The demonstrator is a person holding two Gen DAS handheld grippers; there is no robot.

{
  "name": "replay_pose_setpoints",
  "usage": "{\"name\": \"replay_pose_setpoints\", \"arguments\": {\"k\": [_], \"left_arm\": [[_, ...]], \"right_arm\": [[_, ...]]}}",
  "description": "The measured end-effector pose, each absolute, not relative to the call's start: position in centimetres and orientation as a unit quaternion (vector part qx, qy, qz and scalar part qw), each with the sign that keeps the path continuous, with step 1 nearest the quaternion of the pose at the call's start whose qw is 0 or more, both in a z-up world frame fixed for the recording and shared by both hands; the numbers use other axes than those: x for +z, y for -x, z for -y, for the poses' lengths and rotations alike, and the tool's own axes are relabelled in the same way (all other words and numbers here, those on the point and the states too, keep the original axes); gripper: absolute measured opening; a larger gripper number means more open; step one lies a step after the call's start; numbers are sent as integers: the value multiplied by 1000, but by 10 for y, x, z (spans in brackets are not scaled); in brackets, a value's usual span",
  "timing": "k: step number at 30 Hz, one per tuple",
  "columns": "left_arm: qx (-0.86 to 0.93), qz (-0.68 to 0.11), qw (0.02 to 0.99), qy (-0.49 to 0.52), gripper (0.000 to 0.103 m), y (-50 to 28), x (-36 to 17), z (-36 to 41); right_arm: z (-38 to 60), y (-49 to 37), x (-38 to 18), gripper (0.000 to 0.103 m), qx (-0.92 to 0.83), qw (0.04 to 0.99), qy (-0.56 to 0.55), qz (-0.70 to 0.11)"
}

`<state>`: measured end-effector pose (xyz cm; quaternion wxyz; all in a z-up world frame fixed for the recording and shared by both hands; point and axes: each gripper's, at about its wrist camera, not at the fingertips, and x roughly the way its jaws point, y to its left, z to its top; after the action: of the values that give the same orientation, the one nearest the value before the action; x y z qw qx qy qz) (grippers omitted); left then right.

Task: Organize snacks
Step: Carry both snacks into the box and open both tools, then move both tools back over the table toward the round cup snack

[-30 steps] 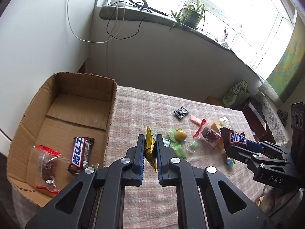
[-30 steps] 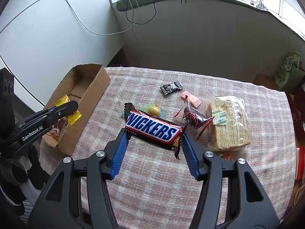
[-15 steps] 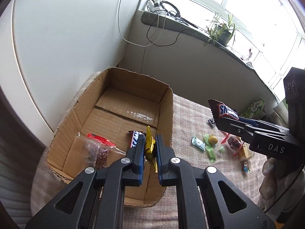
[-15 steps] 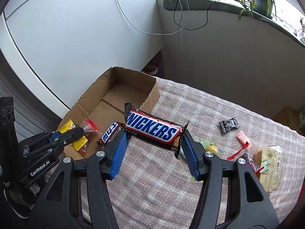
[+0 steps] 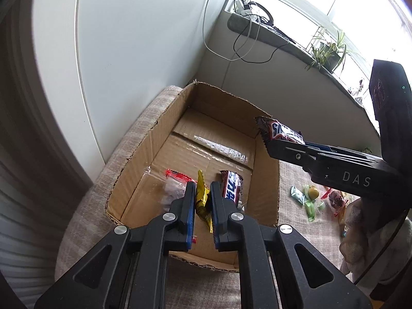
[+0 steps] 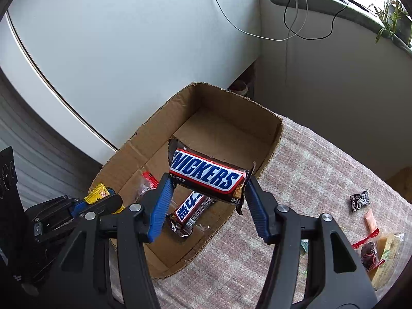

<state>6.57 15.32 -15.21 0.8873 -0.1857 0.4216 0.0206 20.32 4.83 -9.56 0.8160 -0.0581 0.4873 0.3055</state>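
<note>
An open cardboard box (image 5: 267, 188) (image 6: 273, 139) sits on the checked tablecloth. Inside lie a small Snickers bar (image 5: 231, 188) (image 6: 191, 207) and a clear red-edged snack bag (image 5: 175, 185) (image 6: 148, 180). My left gripper (image 5: 202, 200) is shut on a yellow candy wrapper (image 5: 202, 198) and holds it above the box's near end; it also shows in the right wrist view (image 6: 100, 194). My right gripper (image 6: 208, 200) is shut on a large Snickers bar (image 6: 208, 176) over the box's right wall; the bar also shows in the left wrist view (image 5: 280, 131).
Loose snacks lie on the cloth right of the box: a green jelly cup with a yellow ball (image 5: 311, 193), a black packet (image 6: 359, 200), a pink sachet (image 6: 370, 221), a red-edged bag (image 6: 368, 253) and a wrapped bread (image 6: 388, 247). White walls stand behind the box.
Both grippers have moved left from the snack pile to the box, each keeping its load. The box now fills the middle of both views.
</note>
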Motion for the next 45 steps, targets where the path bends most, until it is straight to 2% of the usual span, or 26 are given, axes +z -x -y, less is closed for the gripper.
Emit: {"name": "replay_pose_setpoints", "arguments": {"k": [3,5,7,23,32,45], "left_arm": [[22,-423,887,183,13,-67,-152,-154],[26,-425,886,182,18,-69,-152,-155],[29,-424,886,183,28,-69,-152,-156],[25,-419,889,183,29,-67,-146,-151],[1,-415,891,186,29,-70,-138,-132],[-83,-436,882,157,29,-87,-137,-55]], "right_arm": [[-55,-204,-96,61,308,815,58,-488],[-59,-203,-94,69,309,816,62,-485],[-62,-201,-91,80,309,819,70,-478],[-24,-198,-82,81,288,831,37,-474],[44,-183,-77,81,239,848,5,-472],[168,-146,-86,81,131,864,-31,-485]]}}
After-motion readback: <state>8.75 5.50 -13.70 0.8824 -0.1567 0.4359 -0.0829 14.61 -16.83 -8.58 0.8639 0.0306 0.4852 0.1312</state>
